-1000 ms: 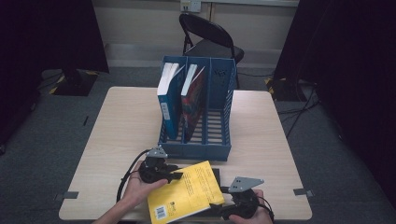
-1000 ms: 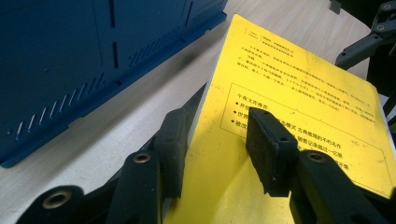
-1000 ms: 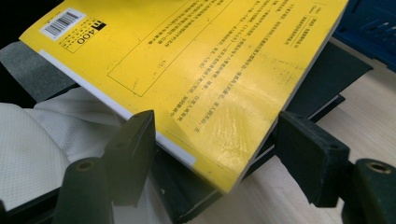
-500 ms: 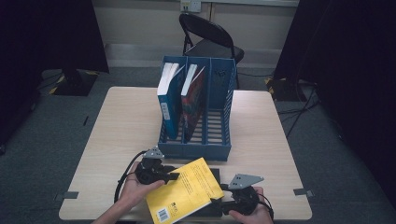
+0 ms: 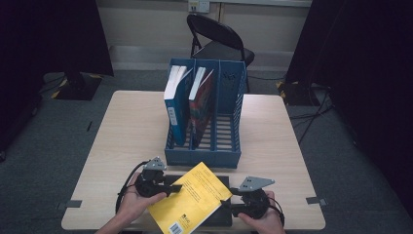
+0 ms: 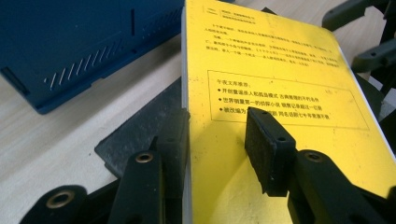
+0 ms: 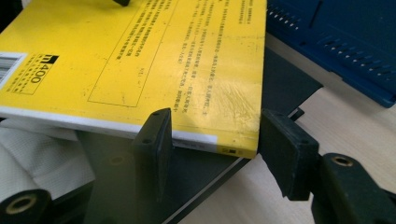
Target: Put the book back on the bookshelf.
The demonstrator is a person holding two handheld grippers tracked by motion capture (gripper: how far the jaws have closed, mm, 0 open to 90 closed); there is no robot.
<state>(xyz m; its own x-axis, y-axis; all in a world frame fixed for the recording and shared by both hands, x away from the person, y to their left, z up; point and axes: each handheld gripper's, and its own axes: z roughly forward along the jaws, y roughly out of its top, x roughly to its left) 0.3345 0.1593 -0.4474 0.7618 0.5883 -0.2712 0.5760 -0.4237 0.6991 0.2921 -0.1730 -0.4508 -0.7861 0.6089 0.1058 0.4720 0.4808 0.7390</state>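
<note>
Your left tool (image 5: 178, 187) clamps the yellow book (image 5: 192, 200); your right tool's (image 5: 225, 204) jaws, just closing, straddle its corner unpressed. Grip, then lift it toward the blue rack (image 5: 229, 122).

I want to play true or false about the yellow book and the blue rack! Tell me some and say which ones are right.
1. The yellow book is between the left gripper's jaws. True.
2. The blue rack holds three books. False: it holds two, and its right-hand slot is empty.
3. The yellow book stands in the rack. False: it is in front of the rack, over a black mat.
4. A black chair stands behind the table. True.
</note>
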